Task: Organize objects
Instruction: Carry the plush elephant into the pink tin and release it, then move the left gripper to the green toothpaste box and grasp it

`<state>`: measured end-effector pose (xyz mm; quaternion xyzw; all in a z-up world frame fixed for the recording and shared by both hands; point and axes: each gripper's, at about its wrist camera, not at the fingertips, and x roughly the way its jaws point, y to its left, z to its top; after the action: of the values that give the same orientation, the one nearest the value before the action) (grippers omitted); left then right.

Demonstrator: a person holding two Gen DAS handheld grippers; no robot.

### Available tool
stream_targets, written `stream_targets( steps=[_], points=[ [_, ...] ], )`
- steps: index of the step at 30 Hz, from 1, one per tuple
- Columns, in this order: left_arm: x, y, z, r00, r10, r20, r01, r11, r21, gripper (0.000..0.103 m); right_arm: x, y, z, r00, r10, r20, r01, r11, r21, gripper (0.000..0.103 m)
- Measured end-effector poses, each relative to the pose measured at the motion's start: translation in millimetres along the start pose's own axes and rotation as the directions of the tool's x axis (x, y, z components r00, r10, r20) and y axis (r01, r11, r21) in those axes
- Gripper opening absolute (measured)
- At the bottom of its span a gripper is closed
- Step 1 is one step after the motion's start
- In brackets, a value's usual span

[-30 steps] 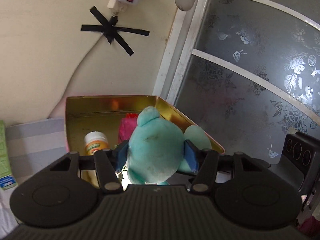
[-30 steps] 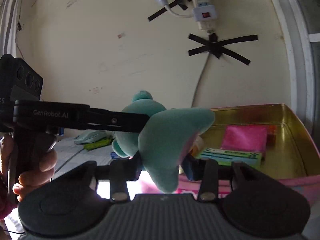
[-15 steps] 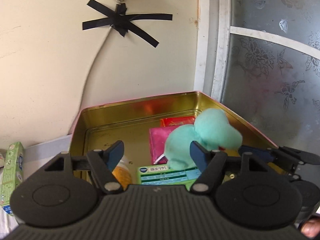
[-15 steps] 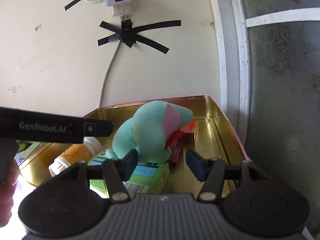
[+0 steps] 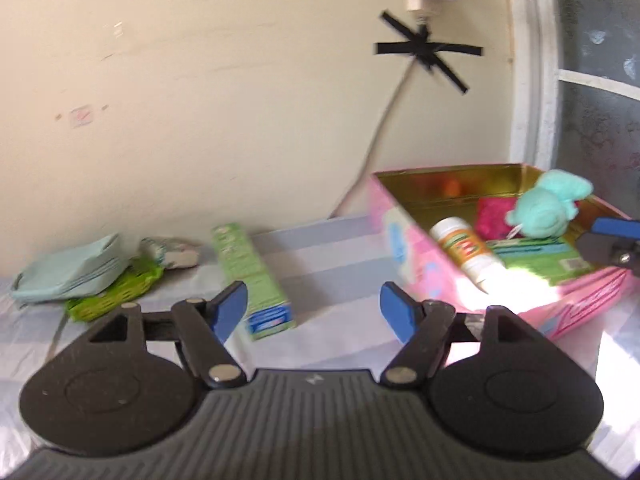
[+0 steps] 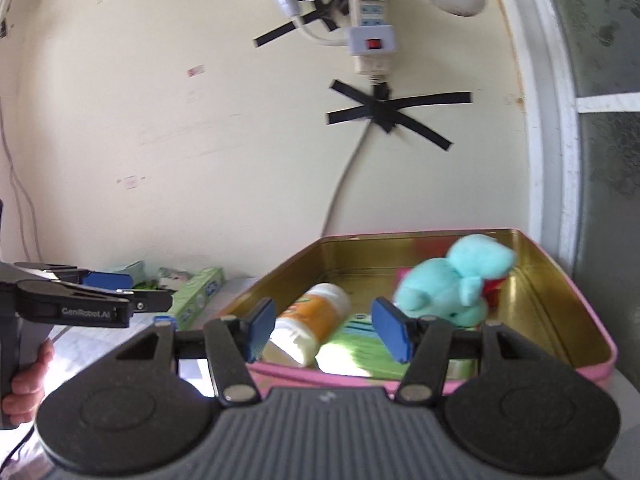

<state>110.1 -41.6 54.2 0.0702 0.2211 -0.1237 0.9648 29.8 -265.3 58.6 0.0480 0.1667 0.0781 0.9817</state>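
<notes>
A pink tin box (image 5: pixel 416 240) with a gold inside (image 6: pixel 560 312) stands against the wall. In it lie a teal plush toy (image 6: pixel 452 284) (image 5: pixel 548 206), an orange-labelled white bottle (image 6: pixel 316 316) (image 5: pixel 464 250), a green flat box (image 5: pixel 536 254) and a pink packet (image 5: pixel 492 212). My left gripper (image 5: pixel 314 306) is open and empty, over the table left of the tin, near a long green box (image 5: pixel 252 272). My right gripper (image 6: pixel 324 330) is open and empty at the tin's near rim.
A folded light-blue cloth (image 5: pixel 68 270), a green mesh item (image 5: pixel 116 294) and a small wrapped packet (image 5: pixel 176 250) lie at the far left by the wall. A cable taped with black crosses (image 6: pixel 384 114) runs down the wall. A frosted glass door (image 6: pixel 600 160) stands right of the tin.
Both grippers let go of the teal plush, which now lies in the tin. Both backed out of the tin; the left one swung left over the table.
</notes>
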Motion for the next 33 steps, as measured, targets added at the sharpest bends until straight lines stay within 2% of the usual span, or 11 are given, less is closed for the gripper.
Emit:
stream_targets(
  steps=[4, 7, 8, 10, 13, 16, 20, 33],
  points=[
    [1, 61, -35, 0.988, 0.139, -0.070, -0.143, 0.988, -0.059, 0.075, 20, 61, 2, 0.988, 0.135, -0.081, -0.140, 0.988, -0.064, 0.056],
    [1, 95, -55, 0.972, 0.212, -0.099, -0.222, 0.970, -0.103, 0.075, 51, 106, 0, 0.971, 0.161, -0.178, -0.179, 0.980, -0.091, 0.056],
    [-2, 107, -57, 0.974, 0.192, -0.121, -0.211, 0.963, -0.170, 0.074, 61, 119, -2, 0.965, 0.155, -0.210, -0.178, 0.979, -0.095, 0.057],
    [-11, 122, -59, 0.983, 0.167, -0.074, -0.181, 0.946, -0.269, 0.075, 82, 139, -2, 0.956, 0.131, -0.263, -0.162, 0.982, -0.101, 0.058],
    [-14, 127, -59, 0.984, 0.171, -0.052, -0.179, 0.936, -0.303, 0.075, 103, 159, -4, 0.949, 0.087, -0.304, -0.127, 0.985, -0.114, 0.059],
    [-15, 122, -61, 0.985, 0.165, -0.040, -0.170, 0.939, -0.299, 0.075, 112, 172, -8, 0.951, 0.036, -0.308, -0.089, 0.983, -0.159, 0.059],
    [-18, 116, -63, 0.984, 0.174, -0.027, -0.175, 0.944, -0.281, 0.075, 116, 179, -11, 0.953, -0.016, -0.301, -0.052, 0.975, -0.216, 0.066],
    [-14, 122, -63, 0.983, 0.179, -0.044, -0.184, 0.934, -0.307, 0.077, 120, 184, -14, 0.966, -0.090, -0.241, 0.008, 0.948, -0.320, 0.068]
  ],
)
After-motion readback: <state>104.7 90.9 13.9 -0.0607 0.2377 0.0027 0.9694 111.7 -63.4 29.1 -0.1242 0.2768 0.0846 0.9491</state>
